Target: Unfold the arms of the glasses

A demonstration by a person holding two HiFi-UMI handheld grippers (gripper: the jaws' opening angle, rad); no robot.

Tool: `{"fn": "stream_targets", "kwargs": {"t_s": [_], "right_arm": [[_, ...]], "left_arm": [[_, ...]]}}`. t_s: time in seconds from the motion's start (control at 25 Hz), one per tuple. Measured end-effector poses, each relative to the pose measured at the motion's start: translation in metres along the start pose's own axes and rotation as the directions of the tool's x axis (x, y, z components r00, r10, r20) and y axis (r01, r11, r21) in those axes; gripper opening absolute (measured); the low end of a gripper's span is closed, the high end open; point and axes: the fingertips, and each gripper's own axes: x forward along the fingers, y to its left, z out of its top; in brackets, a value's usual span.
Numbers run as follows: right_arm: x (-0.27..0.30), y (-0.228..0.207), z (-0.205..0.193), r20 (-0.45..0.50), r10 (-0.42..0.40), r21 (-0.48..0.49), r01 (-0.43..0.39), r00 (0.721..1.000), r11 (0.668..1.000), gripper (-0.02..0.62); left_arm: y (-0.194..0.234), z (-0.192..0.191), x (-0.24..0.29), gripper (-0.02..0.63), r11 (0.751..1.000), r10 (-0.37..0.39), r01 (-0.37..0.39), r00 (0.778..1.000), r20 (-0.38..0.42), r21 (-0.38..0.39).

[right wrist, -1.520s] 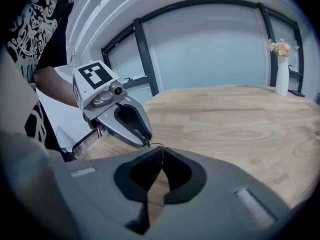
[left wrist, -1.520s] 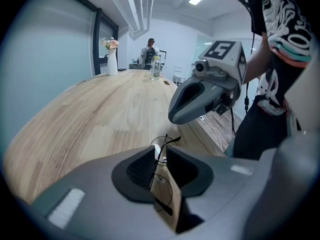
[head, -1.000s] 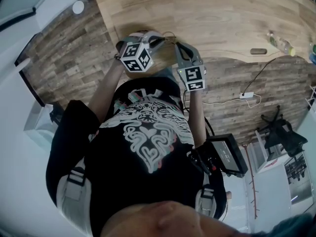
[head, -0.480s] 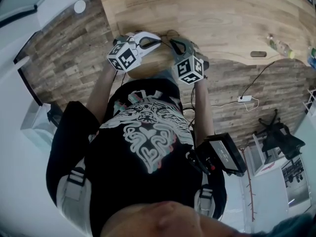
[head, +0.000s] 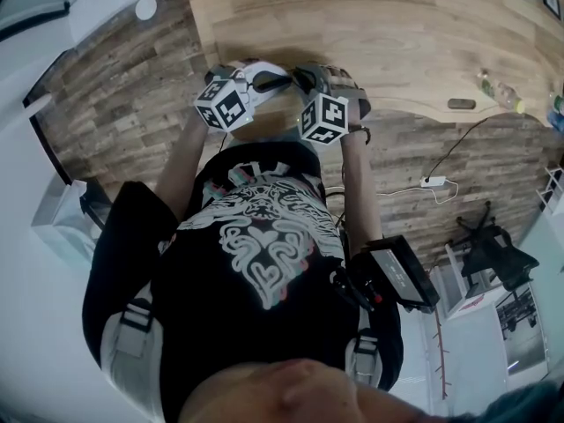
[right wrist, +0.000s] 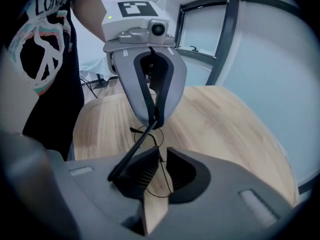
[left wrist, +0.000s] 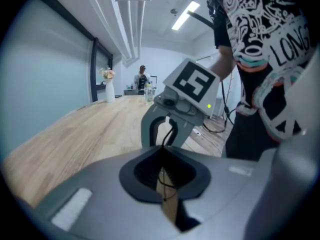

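The glasses [right wrist: 135, 151] are thin black wire with round rims, held in the air over the near edge of the wooden table [head: 397, 33]. My left gripper [right wrist: 155, 121] is shut on their frame beside one rim. In its own view a thin wire [left wrist: 167, 184] runs between its closed pads [left wrist: 145, 171]. My right gripper [right wrist: 161, 171] faces it tip to tip. Its jaws stand a little apart, with a wire rim in the gap and the black arm lying across one pad [right wrist: 132, 176]. In the head view both grippers [head: 280, 79] [head: 301, 74] meet in front of the person's chest.
A bottle [head: 498, 82] and a small dark object [head: 460, 104] lie far right on the table. A vase of flowers [left wrist: 109, 86] and a person [left wrist: 142, 79] are at its far end. A cable and power strip [head: 436, 181] lie on the floor beside a chair [head: 493, 245].
The right gripper has swung left and turned, so it now sits close against the left gripper. The left gripper shifted slightly left and up, still holding the glasses.
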Motion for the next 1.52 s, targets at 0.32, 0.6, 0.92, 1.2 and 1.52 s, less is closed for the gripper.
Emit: {"fn": "stream_targets", "kwargs": {"t_s": [0.32,0.6,0.92,1.2,1.52], "right_arm": [[0.012,0.008,-0.003,-0.058,0.072,-0.057,-0.075,0.996,0.996,0.049],[0.015,0.01,-0.003,-0.12,0.123,-0.097,-0.135,0.985,0.986,0.035],[0.013,0.005,0.001,-0.066,0.089,-0.074,-0.094,0.994,0.993,0.002],[-0.015,-0.005,0.005,0.121,-0.014,0.135,-0.002,0.993,0.991,0.002],[-0.053,-0.032,-0.005,0.277,-0.198,0.438,0.06,0.94,0.897,0.0]], "left_arm": [[0.0,-0.002,0.0,-0.009,1.0,0.0,0.001,1.0,0.005,-0.009],[0.006,-0.003,-0.006,-0.009,0.999,0.015,-0.013,0.999,0.032,-0.033],[0.015,0.001,-0.016,-0.009,0.992,0.085,-0.078,0.993,0.077,-0.1],[0.036,0.013,-0.035,-0.011,0.968,0.176,-0.139,0.969,0.171,-0.209],[0.048,0.006,-0.037,-0.011,0.912,0.241,-0.153,0.95,0.196,-0.382]]}}
